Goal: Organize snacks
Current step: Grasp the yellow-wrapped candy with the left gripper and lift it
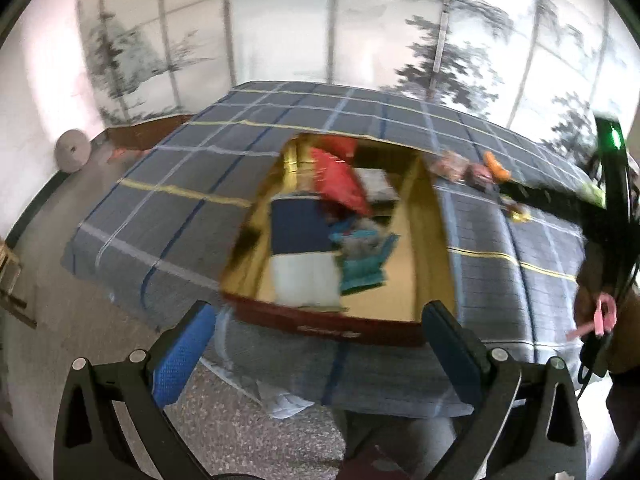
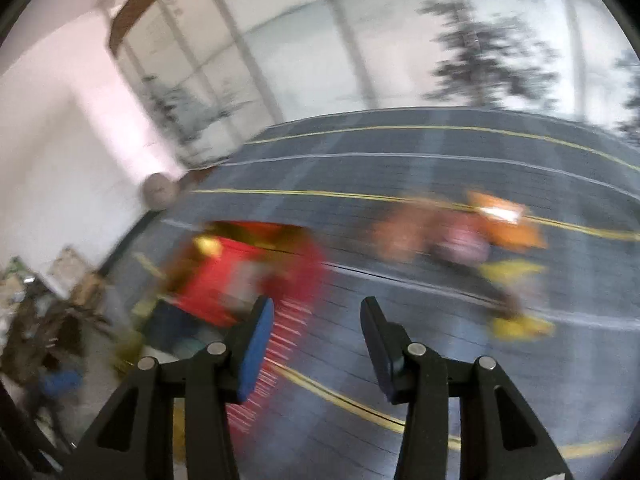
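A red box with a gold inside lies on the plaid bed cover. It holds a red packet, a blue and white packet and a teal packet. My left gripper is open and empty, just short of the box's near wall. Loose snacks lie on the cover to the right of the box. The right wrist view is blurred: my right gripper is open and empty over the cover, with the red box to its left and the orange and pink snacks further right.
The right gripper's black body with a green light is at the right edge of the left wrist view. A grey round object lies on the floor by the wall. Clutter stands on the floor at the left. A frosted window wall is behind the bed.
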`<state>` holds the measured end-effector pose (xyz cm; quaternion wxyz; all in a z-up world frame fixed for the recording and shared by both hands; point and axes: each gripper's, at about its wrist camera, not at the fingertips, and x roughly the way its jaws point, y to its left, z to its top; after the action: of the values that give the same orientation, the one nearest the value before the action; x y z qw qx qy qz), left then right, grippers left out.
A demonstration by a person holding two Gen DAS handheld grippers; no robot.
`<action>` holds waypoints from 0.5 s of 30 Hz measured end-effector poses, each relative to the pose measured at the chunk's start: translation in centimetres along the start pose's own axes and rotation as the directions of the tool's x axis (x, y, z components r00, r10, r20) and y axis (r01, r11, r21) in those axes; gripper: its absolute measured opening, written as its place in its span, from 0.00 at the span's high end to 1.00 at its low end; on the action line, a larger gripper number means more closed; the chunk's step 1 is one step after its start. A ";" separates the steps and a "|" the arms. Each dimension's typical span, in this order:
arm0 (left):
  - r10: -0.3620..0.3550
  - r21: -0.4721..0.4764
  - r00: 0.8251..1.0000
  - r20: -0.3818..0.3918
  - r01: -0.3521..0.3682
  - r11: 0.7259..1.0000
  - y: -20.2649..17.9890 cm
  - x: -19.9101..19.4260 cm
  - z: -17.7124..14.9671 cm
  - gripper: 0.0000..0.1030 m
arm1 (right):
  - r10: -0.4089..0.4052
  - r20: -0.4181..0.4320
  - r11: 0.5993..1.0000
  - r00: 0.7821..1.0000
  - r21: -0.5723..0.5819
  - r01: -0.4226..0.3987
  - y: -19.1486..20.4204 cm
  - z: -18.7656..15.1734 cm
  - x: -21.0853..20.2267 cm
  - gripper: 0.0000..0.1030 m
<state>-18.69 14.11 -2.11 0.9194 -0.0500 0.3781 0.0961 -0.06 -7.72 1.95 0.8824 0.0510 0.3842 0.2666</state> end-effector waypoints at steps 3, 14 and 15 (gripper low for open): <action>-0.102 0.031 0.994 -0.033 0.103 0.994 -2.1 -0.1 1.0 0.01 | -0.160 -0.001 0.987 0.987 0.004 0.160 -5.9 -2.2 -3.0 0.55; -0.361 0.105 0.921 -0.147 0.377 0.920 -15.7 3.6 7.2 0.01 | -0.538 0.002 0.841 0.843 0.062 0.537 -22.4 -5.6 -10.3 0.55; -0.363 0.116 0.918 -0.159 0.382 0.917 -17.4 4.5 7.9 0.01 | -0.540 0.001 0.840 0.842 0.071 0.538 -23.1 -5.9 -10.4 0.55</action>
<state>-6.39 -0.93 0.61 0.8945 -0.0605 0.4284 -0.1123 -0.11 -33.42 -2.17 0.9236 -0.0264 0.3825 -0.0059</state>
